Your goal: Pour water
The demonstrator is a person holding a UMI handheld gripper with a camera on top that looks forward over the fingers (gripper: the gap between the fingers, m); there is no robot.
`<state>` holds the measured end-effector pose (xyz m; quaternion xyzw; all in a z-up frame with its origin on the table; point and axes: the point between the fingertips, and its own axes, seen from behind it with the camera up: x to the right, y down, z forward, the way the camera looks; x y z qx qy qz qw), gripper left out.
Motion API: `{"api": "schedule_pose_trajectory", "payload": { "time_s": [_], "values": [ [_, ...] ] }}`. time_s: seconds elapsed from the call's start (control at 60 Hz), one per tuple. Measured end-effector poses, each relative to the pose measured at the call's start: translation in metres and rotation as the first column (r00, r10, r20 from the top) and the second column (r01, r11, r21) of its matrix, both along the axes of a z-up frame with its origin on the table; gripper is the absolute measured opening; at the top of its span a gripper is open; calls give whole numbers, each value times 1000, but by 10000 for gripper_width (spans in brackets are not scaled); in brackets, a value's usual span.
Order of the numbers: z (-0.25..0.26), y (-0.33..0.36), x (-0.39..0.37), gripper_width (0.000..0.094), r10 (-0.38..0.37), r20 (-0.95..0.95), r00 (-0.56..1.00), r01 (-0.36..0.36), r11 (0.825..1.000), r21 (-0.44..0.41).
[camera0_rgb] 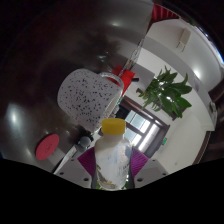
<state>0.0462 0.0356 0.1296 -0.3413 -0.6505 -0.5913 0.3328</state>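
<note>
The gripper is pinching a yellow-capped bottle at bottom centre, its long axis pointing straight ahead. It is probably tilting toward the grey cup at upper left.

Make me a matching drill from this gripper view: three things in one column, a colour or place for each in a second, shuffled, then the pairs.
Things:
1. Clear plastic bottle
2. Round flat disc
3. Leafy potted plant

Descriptions:
A. Green, far beyond the fingers
B. Yellow-capped, between the two fingers of the gripper
C. Red, lying on the grey surface beside the gripper

Pairs: 1-B, 2-C, 3-A
</note>
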Motion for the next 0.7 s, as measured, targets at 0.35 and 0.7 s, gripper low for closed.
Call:
{"api": "schedule_pose_trajectory", "payload": {
  "time_s": [0.35,0.7],
  "values": [
    [24,-9,28,429,-93,-625,775,56,995,-77],
    [18,-13,63,428,-289,-886,-363,-121,957,-262]
  ]
}}
